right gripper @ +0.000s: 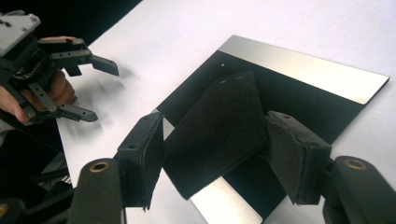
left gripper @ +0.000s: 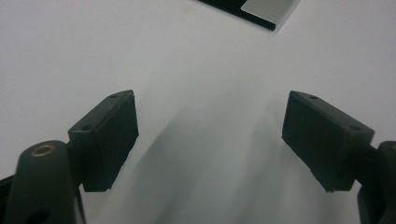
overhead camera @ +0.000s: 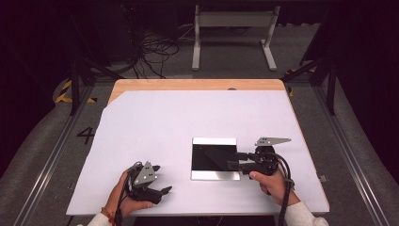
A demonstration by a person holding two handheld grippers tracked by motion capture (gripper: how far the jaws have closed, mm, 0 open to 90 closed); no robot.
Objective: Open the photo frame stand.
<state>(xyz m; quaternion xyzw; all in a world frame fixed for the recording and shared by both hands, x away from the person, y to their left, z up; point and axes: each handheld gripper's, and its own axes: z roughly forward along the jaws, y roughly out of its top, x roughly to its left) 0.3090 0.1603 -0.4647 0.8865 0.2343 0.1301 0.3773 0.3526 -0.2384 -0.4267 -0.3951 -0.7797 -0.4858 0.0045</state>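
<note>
A flat plate [overhead camera: 214, 175], black in the middle with silver strips along two sides, lies on the white sheet [overhead camera: 188, 113] right of centre. A dark felt-like pad [overhead camera: 217, 156] rests tilted on it. My right gripper [overhead camera: 234, 159] reaches in from the right, level with the plate. In the right gripper view the pad [right gripper: 219, 107] lies between the jaws of this gripper [right gripper: 215, 133] on the plate [right gripper: 303, 65]; a sliver of light shows beside the left jaw, so the gripper is open. My left gripper [overhead camera: 163, 179] rests open near the front left, nothing between its jaws [left gripper: 210, 126].
The sheet covers a wooden table [overhead camera: 197, 84] whose far edge shows bare. A plate corner [left gripper: 261, 9] shows at the top of the left gripper view. The left gripper [right gripper: 100, 91] appears at the left of the right gripper view. Cables [overhead camera: 155, 52] and a metal frame [overhead camera: 233, 21] stand on the floor beyond.
</note>
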